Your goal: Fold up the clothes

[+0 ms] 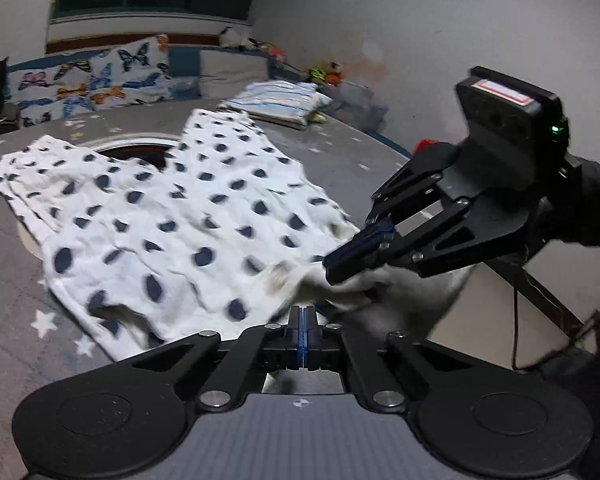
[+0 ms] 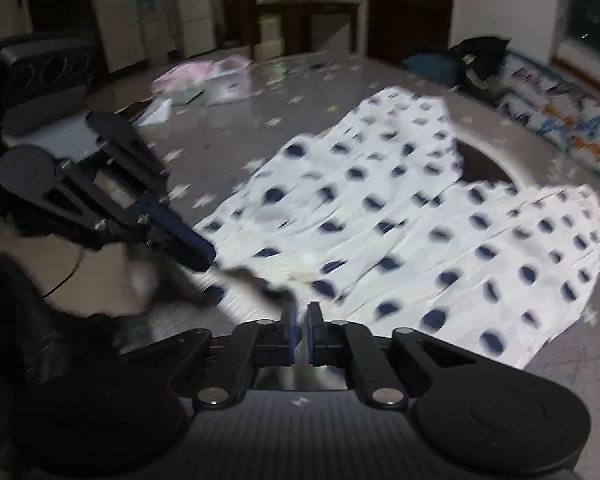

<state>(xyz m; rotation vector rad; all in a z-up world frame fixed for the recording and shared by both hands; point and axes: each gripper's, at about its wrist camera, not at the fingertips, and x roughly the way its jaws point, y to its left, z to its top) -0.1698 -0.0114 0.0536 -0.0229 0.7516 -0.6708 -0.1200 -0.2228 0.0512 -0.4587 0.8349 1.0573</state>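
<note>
A grey mat sprinkled with pale stars covers the floor and takes up most of the room, and spread flat across it lies the white garment with dark blue spots, its far part split into two lobes around a dark round patch with a pale rim. Along the far edge of the mat stands a padded bumper printed with butterflies, and just in front of it, beyond the garment, a folded striped blanket rests beside a few bright toys against the wall. Seen from the other side, pink and white papers or packets are scattered on the shiny bare floor past the mat, with a dark bag near the bumper; that view is blurred, so finer detail is lost. At the near edge of the garment both tools meet. The left tongs are pressed together on the hem, cloth bunched right at their tips. The right tongs, held by a hand in a dark sleeve, come in from the side and are clamped on the same crumpled edge just beside the left pair, though from their own camera a narrow slit shows between the blue pads. Nothing lies on top of the garment.
</note>
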